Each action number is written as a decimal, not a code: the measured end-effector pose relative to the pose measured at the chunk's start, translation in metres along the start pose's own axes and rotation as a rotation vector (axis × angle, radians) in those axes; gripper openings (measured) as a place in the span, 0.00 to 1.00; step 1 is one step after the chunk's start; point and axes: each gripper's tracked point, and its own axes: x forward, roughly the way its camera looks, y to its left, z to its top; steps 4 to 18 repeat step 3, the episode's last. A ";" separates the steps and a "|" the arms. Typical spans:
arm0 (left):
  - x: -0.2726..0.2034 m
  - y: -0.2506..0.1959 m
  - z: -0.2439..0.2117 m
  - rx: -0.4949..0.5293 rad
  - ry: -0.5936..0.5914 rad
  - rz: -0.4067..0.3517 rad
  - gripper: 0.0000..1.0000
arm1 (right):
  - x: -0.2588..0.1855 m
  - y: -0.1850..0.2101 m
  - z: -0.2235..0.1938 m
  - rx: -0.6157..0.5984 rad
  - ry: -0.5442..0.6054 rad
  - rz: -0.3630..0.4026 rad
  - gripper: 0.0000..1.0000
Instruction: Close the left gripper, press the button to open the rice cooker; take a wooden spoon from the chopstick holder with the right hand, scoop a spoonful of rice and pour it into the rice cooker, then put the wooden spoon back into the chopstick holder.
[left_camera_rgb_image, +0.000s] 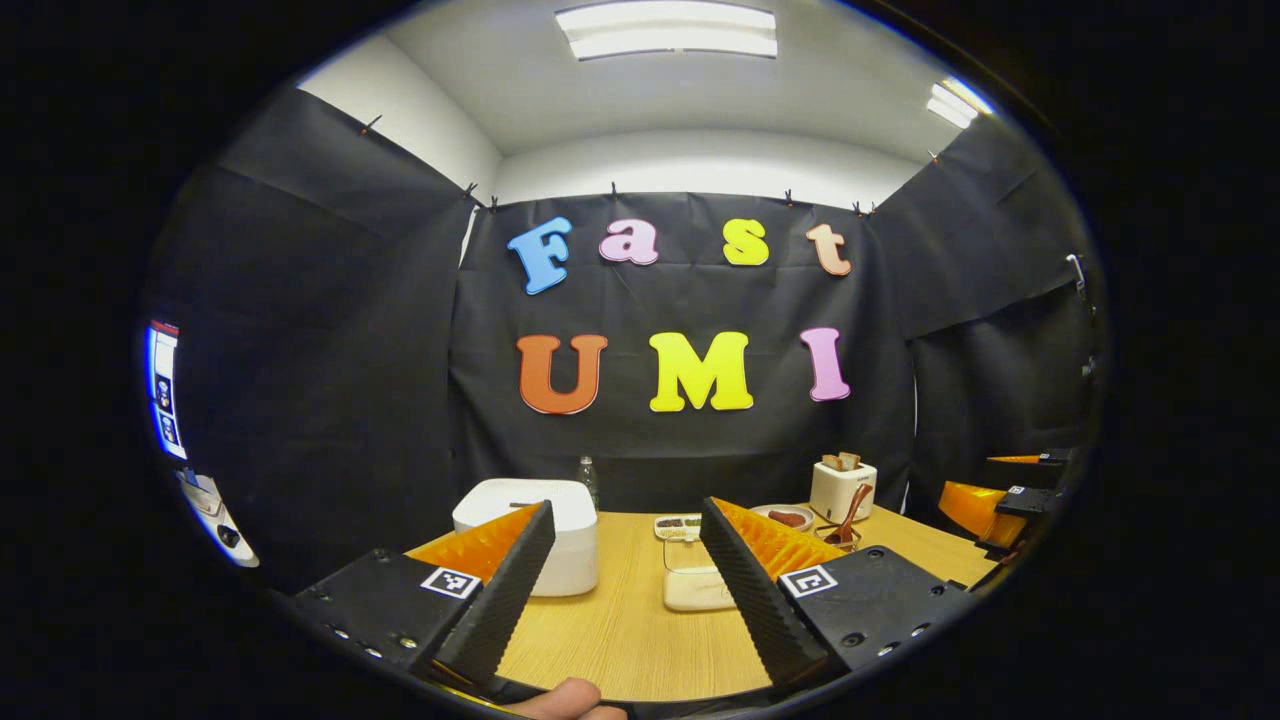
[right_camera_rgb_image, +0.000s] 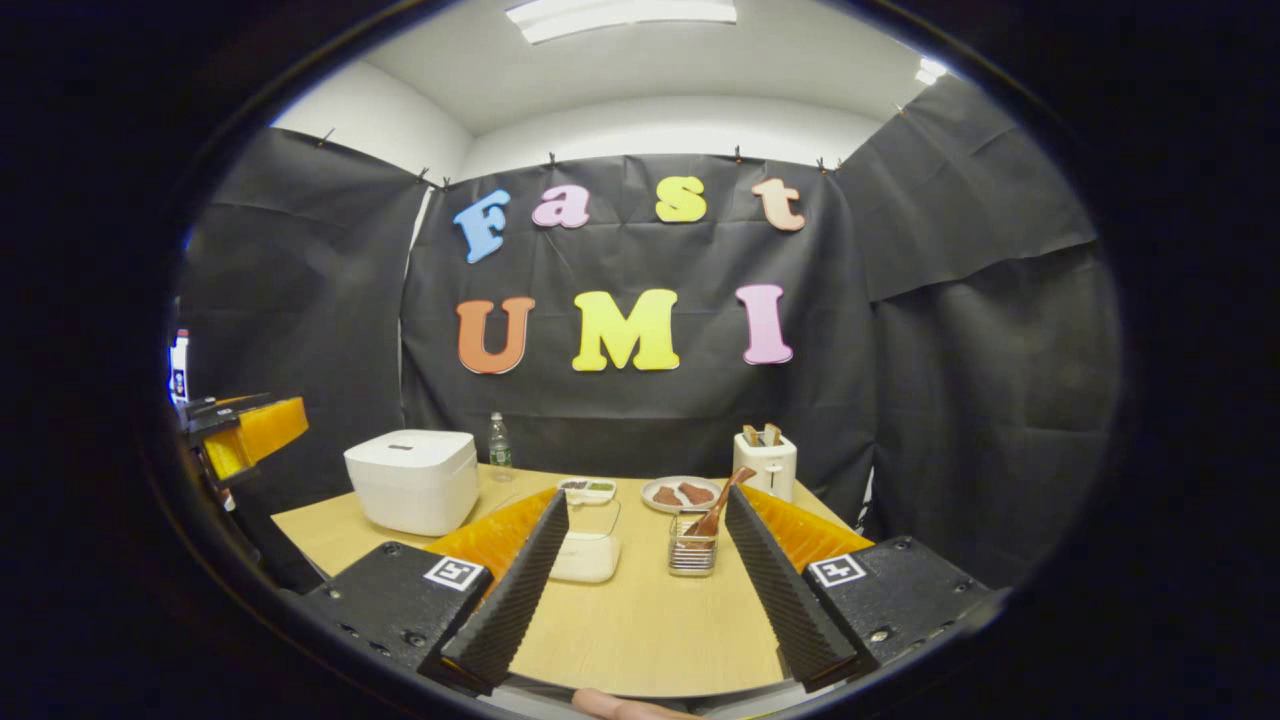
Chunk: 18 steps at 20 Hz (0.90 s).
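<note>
Left claw (left_camera_rgb_image: 625, 590) wide, level above table (left_camera_rgb_image: 620, 640); right claw (right_camera_rgb_image: 640, 580) wide, facing chopstick holder (right_camera_rgb_image: 692, 555).

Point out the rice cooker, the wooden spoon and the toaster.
Rice cooker (right_camera_rgb_image: 412, 480): right gripper view, front wall.
Wooden spoon (right_camera_rgb_image: 716, 512): right gripper view, handle.
Toaster (right_camera_rgb_image: 766, 466): right gripper view, front face.
</note>
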 end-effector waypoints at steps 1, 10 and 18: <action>0.000 0.000 -0.001 0.001 0.001 -0.001 0.93 | 0.001 0.000 -0.001 0.000 0.000 0.000 1.00; -0.001 -0.002 0.000 0.004 0.000 -0.007 0.93 | 0.001 0.000 0.000 -0.002 -0.004 0.000 0.99; -0.001 -0.002 0.000 0.004 0.000 -0.007 0.93 | 0.001 0.000 0.000 -0.002 -0.004 0.000 0.99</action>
